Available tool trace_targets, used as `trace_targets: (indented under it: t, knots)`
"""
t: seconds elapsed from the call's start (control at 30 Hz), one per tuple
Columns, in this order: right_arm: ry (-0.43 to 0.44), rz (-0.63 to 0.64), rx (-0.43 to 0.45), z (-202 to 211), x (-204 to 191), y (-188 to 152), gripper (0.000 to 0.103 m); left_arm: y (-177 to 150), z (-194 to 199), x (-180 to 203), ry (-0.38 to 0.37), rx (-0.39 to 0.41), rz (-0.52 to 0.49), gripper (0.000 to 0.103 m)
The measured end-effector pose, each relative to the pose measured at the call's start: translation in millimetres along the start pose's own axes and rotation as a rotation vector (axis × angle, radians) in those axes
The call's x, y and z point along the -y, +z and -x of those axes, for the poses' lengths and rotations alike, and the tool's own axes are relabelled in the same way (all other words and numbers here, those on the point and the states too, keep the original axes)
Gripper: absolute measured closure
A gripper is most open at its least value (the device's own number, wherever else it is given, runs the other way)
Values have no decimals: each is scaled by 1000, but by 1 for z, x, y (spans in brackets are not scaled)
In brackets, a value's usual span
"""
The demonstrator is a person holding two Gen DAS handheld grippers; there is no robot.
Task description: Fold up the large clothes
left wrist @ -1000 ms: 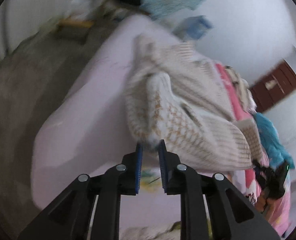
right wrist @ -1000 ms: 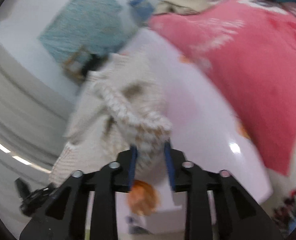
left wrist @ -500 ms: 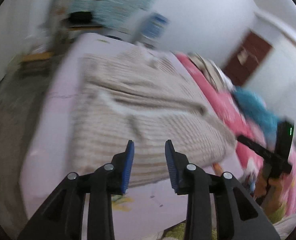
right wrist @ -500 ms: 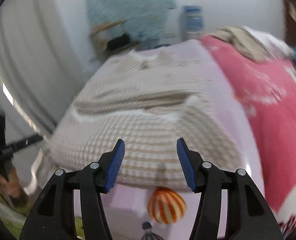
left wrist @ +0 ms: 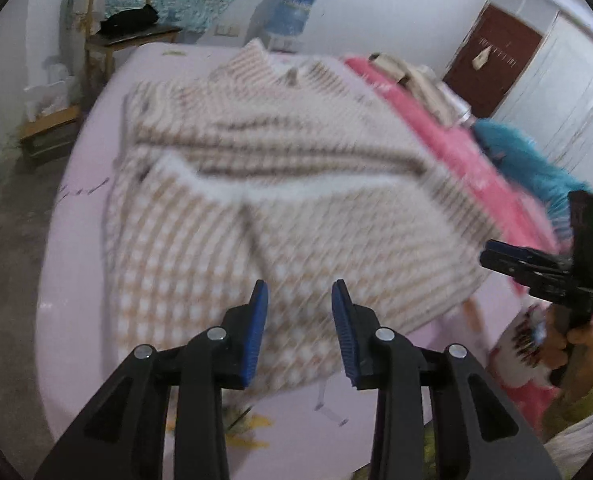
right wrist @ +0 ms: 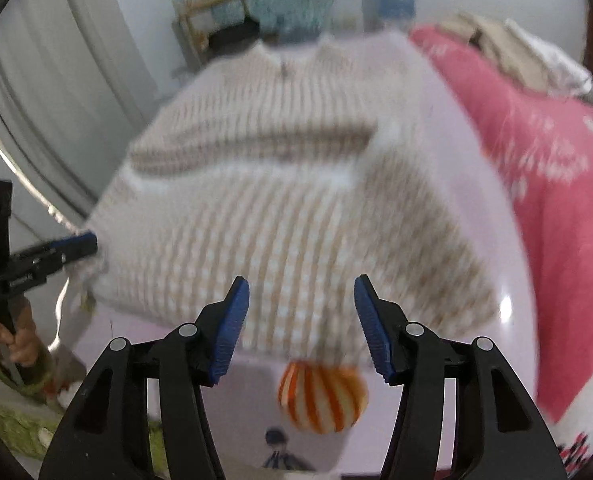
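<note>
beige sweater (left wrist: 280, 184) flat on bed (left wrist: 76, 248), both grippers empty, agape

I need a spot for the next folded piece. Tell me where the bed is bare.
Bare lilac sheet runs along the bed's floor-side edge, left of the beige sweater. A narrower strip lies between the sweater and the pink blanket in the right wrist view. The near edge is only a thin band. The pink blanket's far end carries a clothes pile.

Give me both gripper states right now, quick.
Left gripper: open, holding nothing, above the beige sweater.
Right gripper: open, holding nothing, also above the sweater.
</note>
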State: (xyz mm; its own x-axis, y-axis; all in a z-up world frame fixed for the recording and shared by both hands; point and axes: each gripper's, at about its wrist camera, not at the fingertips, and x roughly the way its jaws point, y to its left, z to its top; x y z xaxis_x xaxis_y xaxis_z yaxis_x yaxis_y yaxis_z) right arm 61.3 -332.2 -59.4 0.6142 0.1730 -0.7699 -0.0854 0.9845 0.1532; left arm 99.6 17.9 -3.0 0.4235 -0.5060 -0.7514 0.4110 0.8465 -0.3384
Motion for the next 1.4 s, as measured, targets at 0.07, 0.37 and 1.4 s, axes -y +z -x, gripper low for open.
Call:
trace_targets:
  t: [0.07, 0.37, 1.4]
  knots:
    - [-28, -6, 36, 0, 7, 12, 50, 7, -2, -1, -29, 13, 6, 68]
    - [-135, -127, 8, -69, 64, 39, 79, 8, -43, -27, 87, -72, 69, 68]
    - [36, -82, -50, -75, -2, 41, 101, 20, -57, 7, 177, -9, -114, 99]
